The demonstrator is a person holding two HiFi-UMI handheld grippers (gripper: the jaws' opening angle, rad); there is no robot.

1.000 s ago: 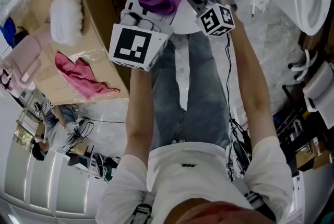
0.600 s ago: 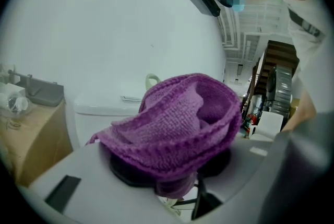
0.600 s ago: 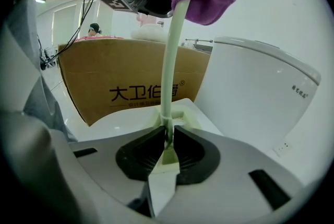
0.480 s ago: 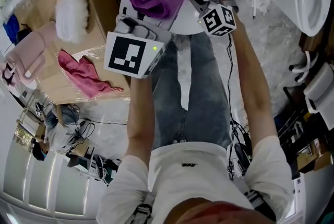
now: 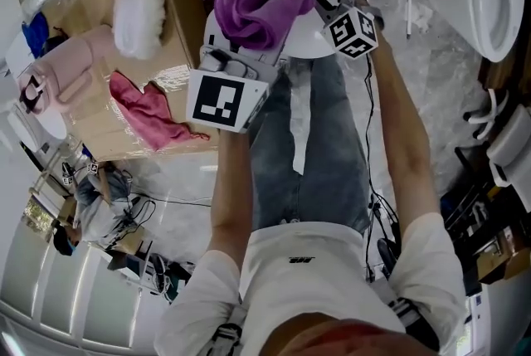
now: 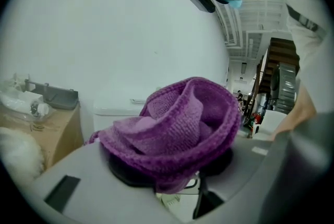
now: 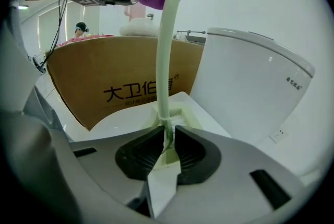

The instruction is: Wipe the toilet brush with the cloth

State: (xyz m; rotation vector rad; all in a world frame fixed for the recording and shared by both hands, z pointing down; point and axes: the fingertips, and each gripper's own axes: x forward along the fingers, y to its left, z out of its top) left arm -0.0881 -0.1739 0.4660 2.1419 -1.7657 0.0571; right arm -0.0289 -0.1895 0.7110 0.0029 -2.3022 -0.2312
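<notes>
**Toilet brush pinched in the right claw, purple cloth slung over its handle**

Above the person's lap (image 5: 290, 138), the pale-green toilet brush (image 7: 166, 50), close to upright in the right gripper view, with the bristle end down at the jaws. Pinched low on the stem, beside the white bristles, between the dark pads of the right claw (image 7: 168, 133). Easing those jaws apart, yet with both pads against the stem, one on either side.

Draped over the upper handle, the purple knitted cloth (image 5: 257, 2), bunched in loose folds, with the tip of the handle poking out past it. Just beside the bundle, the left claw (image 6: 172, 184), aimed nearly level at it. Opening its jaws wide, with the lower folds of the cloth sagging between the pads and no squeeze on them to be seen.

Under the brush, a white flat surface (image 7: 130, 118); cannot tell what kind. Behind it in the right gripper view, a brown cardboard box (image 7: 104, 77) with dark printed characters, and just to the right a white toilet (image 7: 250, 77).

On top of the box in the head view, a white fluffy pad (image 5: 137, 6), a crumpled pink rag (image 5: 149, 109) and a pale pink bag (image 5: 70, 76), all well apart from the brush and both claws.
</notes>
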